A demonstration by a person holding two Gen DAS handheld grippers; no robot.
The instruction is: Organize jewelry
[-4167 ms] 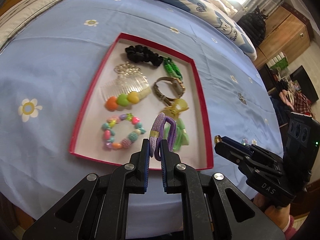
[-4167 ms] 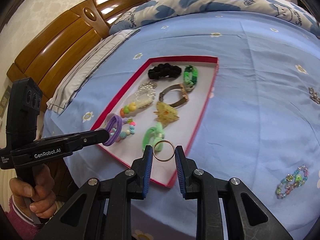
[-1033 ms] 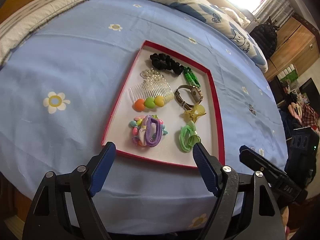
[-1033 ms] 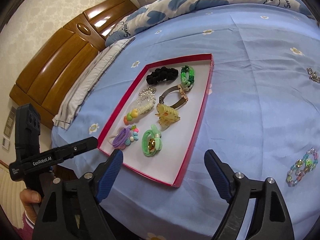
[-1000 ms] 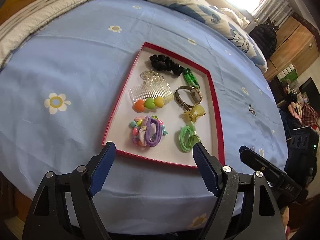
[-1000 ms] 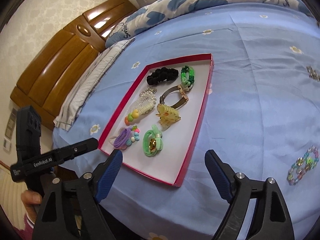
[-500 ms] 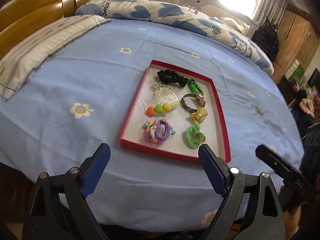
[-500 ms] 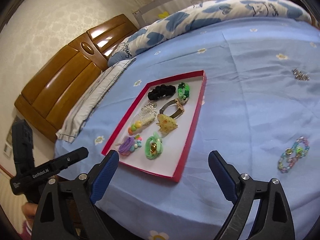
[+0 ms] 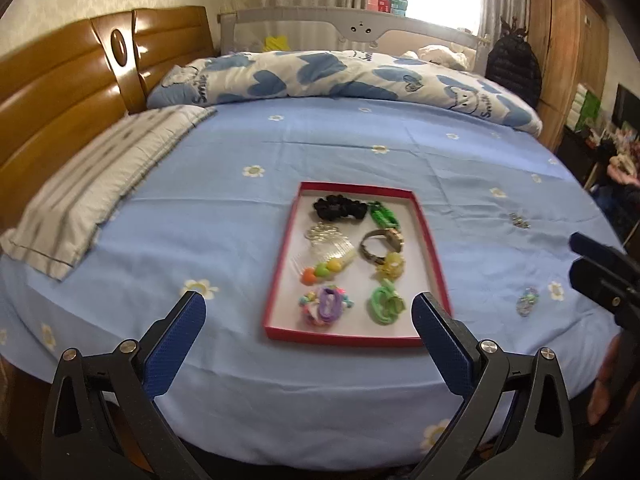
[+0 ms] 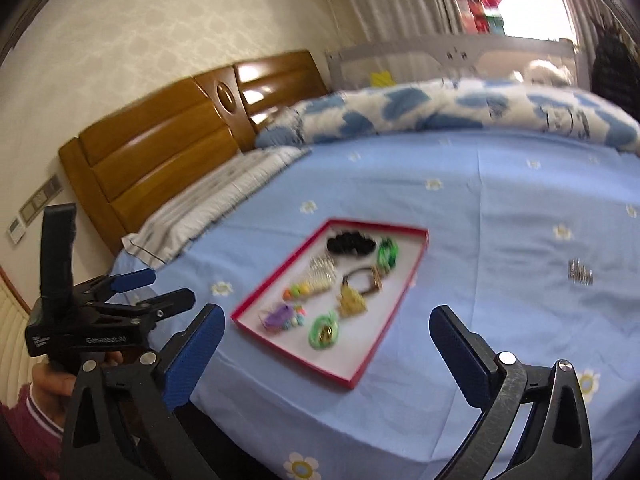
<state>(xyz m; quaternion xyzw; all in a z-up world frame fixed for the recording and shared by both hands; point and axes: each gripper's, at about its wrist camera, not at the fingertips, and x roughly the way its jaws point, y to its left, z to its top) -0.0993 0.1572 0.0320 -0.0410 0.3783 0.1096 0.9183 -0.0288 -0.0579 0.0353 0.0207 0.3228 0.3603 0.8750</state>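
Observation:
A red-rimmed white tray [image 9: 435, 264] lies on the blue bedsheet and holds a black scrunchie [image 9: 339, 207], green bracelet [image 9: 383, 216], comb [image 9: 329, 245], watch [image 9: 380, 243], yellow clip [image 9: 390, 266], purple hair tie on a bead bracelet [image 9: 327, 305] and a green hair tie [image 9: 385, 304] with a gold ring [image 10: 327, 332] on it. My left gripper [image 9: 308, 342] is open and empty, held back from the tray's near edge. My right gripper [image 10: 325, 350] is open and empty, also short of the tray [image 10: 416, 259]. The left gripper also shows in the right wrist view [image 10: 160, 288].
A pastel bead bracelet [image 9: 526, 300] and a small silver piece [image 9: 519, 220] lie on the sheet right of the tray. A striped pillow [image 9: 96, 184] and heart-print quilt [image 9: 340, 76] lie at the far side. A wooden headboard [image 9: 60, 92] stands left.
Both grippers have pulled back and tilted up from the tray, so more of the bed and room shows. Earlier the purple hair tie and gold ring were let go into the tray.

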